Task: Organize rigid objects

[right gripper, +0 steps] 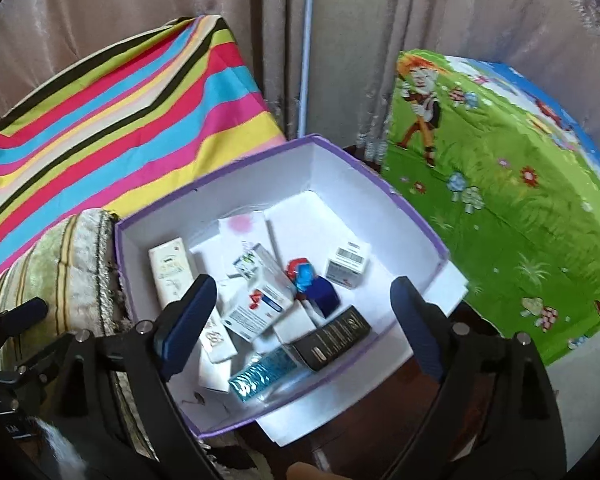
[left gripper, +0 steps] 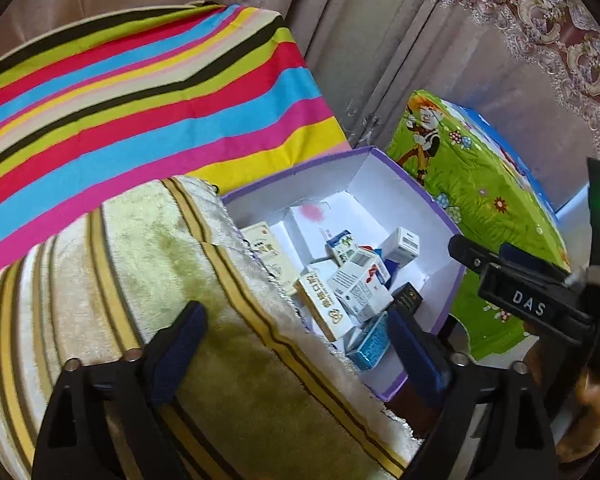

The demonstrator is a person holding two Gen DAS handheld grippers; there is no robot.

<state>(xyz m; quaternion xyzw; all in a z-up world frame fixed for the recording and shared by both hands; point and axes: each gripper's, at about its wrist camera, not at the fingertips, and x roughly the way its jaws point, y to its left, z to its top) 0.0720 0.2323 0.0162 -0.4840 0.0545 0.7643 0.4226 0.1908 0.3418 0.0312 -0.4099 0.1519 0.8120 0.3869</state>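
The purple-edged cardboard box (right gripper: 404, 204) sits open, its white interior exposed. It stands between a surface draped in striped cloth (right gripper: 112, 128) on one side and a green cartoon-print cover (right gripper: 500, 184) on the other, with a fringed beige and gold fabric (left gripper: 148, 264) just beside its near wall. Curtains (right gripper: 148, 8) hang behind.

Contents of the box, lying loose and partly overlapping:
- a tall cream carton (right gripper: 171, 276) against the left wall;
- a white carton with red and blue markings (right gripper: 260, 304) near the centre, tilted;
- a small white carton with a barcode (right gripper: 347, 264), standing apart toward the right wall;
- a dark blue cube (right gripper: 325, 300) touching a red and blue item (right gripper: 300, 274);
- a black carton with gold print (right gripper: 332, 336) near the front wall;
- a teal blister-style pack (right gripper: 260, 372) at the front, beside the black carton.

The right hand-held gripper (right gripper: 300, 312) hangs over the box with its jaws spread wide; nothing is between the blue pads (right gripper: 188, 320). The left hand-held gripper (left gripper: 296, 344) is likewise spread wide and empty, one pad over the beige and gold fabric, the other over the near edge of the box. Part of a hand (left gripper: 596, 412) shows at the right edge of the left wrist view.
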